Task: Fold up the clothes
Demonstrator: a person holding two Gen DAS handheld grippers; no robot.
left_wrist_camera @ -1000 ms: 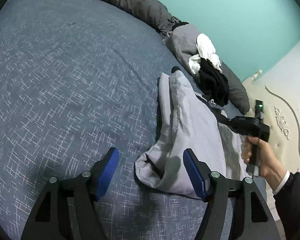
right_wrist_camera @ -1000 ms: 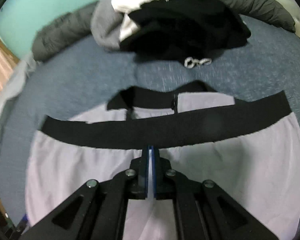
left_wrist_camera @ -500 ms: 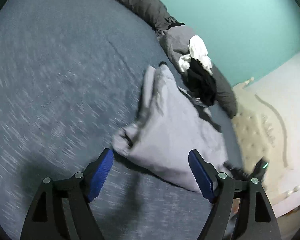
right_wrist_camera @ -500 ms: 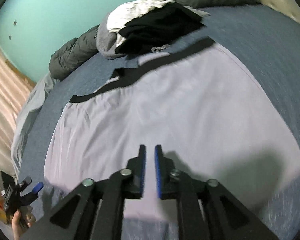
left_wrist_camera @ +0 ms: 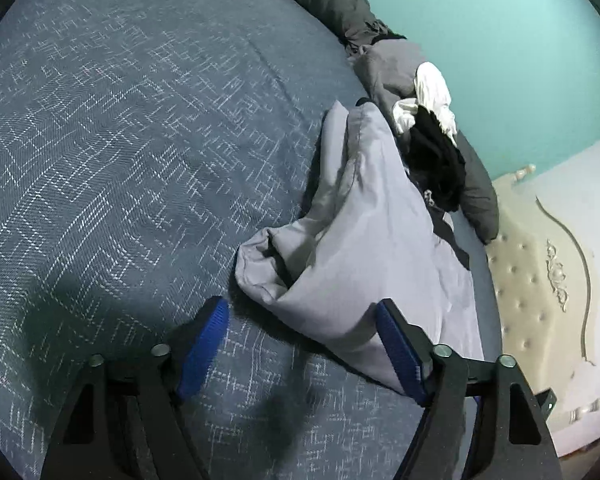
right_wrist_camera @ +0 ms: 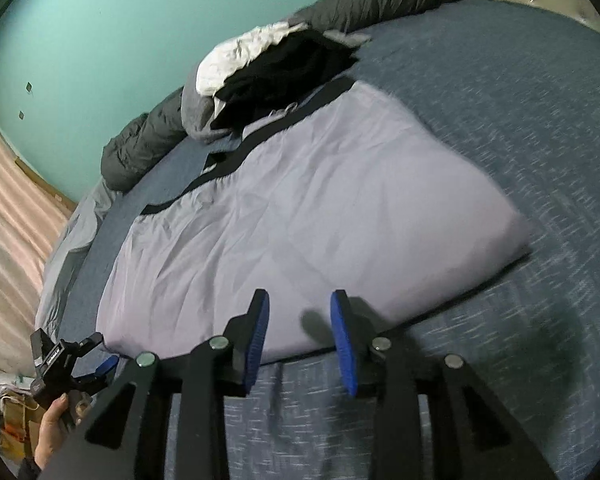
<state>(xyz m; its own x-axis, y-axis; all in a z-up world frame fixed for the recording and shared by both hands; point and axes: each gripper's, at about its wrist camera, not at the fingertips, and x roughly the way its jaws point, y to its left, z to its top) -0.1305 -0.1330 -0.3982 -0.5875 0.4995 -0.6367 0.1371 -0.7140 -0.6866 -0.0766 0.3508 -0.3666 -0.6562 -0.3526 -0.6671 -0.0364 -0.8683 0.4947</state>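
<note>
Lilac garment [right_wrist_camera: 300,216] lies doubled on blue bedspread [left_wrist_camera: 120,160], frame centre; black waistband [right_wrist_camera: 236,160] toward upper left.

Left gripper [left_wrist_camera: 304,354]: wide open, empty, straddling bunched lower corner.

Right gripper [right_wrist_camera: 300,340]: half open, empty, at near edge.

Risks: pinching one layer only, fold slides apart; dragging snags clothes pile [right_wrist_camera: 276,68], upper centre.

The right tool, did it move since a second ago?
Yes. The right tool has opened and pulled back from the black waistband of the lavender garment to its near edge, farther from the clothes pile.
</note>
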